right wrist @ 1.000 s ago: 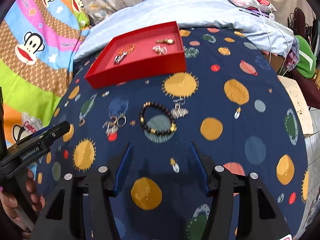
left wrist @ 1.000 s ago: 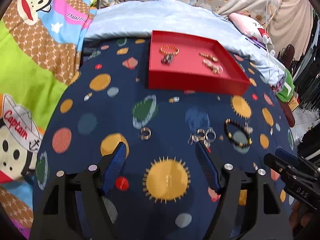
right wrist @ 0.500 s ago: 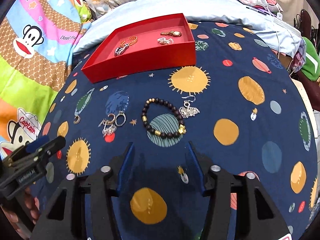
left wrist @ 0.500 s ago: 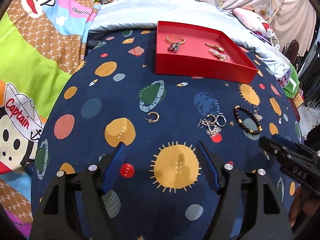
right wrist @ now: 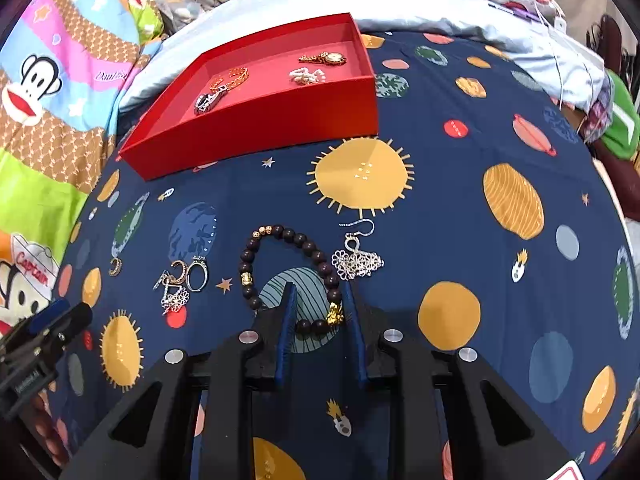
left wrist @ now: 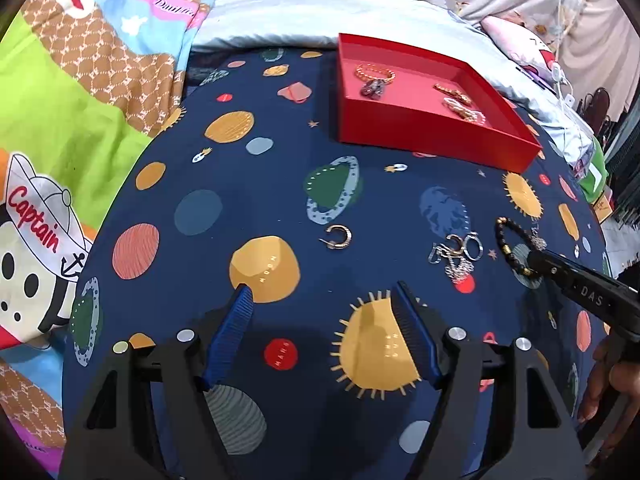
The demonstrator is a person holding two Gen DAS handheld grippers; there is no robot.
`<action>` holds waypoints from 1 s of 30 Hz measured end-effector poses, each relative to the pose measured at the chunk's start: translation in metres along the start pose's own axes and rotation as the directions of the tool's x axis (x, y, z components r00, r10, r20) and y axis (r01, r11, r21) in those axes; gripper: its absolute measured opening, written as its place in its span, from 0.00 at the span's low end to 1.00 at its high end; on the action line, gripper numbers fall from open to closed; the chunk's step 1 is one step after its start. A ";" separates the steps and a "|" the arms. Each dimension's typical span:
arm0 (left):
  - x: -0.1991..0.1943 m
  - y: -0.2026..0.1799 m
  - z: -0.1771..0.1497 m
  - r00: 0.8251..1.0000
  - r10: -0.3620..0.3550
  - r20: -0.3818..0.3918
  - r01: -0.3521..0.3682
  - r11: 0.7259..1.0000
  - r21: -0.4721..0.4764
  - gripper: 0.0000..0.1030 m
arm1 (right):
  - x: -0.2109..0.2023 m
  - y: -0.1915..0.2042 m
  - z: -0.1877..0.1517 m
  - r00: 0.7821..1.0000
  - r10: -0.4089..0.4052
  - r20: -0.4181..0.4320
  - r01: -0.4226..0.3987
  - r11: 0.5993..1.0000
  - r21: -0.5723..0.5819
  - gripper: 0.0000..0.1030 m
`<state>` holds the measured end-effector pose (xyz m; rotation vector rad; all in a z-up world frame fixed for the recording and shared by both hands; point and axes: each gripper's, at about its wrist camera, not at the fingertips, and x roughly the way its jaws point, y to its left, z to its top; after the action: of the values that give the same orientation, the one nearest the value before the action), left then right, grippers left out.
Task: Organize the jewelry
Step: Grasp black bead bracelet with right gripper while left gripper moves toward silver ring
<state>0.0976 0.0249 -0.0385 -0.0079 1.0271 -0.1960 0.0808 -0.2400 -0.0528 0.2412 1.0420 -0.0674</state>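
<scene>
Right tool (right wrist: 318, 300) half-open, straddling beaded bracelet (right wrist: 288, 268).

Matt cloth lying under shining metal and dark beads

The planet-print bedsheet (right wrist: 460, 184) is looking like soft matt cloth; the red tray (right wrist: 280, 120) is showing a smooth, matt card-like finish; the beaded bracelet (right wrist: 288, 236) is gleaming with polished dark beads and gold-coloured metal; the silver earring (right wrist: 358, 260) is glinting; both grippers' ribbed blue finger pads (left wrist: 234, 328) are looking rubbery on matt black plastic.
</scene>
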 end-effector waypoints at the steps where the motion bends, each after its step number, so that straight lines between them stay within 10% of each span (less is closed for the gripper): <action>1: 0.001 0.001 0.001 1.000 -0.001 -0.003 0.001 1.000 -0.003 0.67 | 0.001 0.002 0.000 1.000 -0.008 0.004 0.008 1.000 -0.010 0.21; 3: 0.004 0.004 0.002 1.000 0.000 -0.005 0.000 1.000 -0.011 0.67 | 0.002 0.004 0.000 0.999 -0.032 0.010 0.033 0.999 -0.027 0.08; 16: 0.004 0.013 0.010 0.999 -0.034 -0.002 0.034 0.998 -0.049 0.67 | -0.025 -0.005 -0.016 0.999 0.038 0.014 -0.039 0.999 0.038 0.07; 30: 0.014 -0.071 0.022 0.987 -0.161 -0.003 0.160 0.980 0.116 0.53 | -0.047 -0.016 -0.046 0.998 0.054 -0.011 -0.053 0.997 0.064 0.07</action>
<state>0.1118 -0.0493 -0.0318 0.0138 1.0079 -0.4021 0.0156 -0.2479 -0.0370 0.3276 1.0462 -0.0509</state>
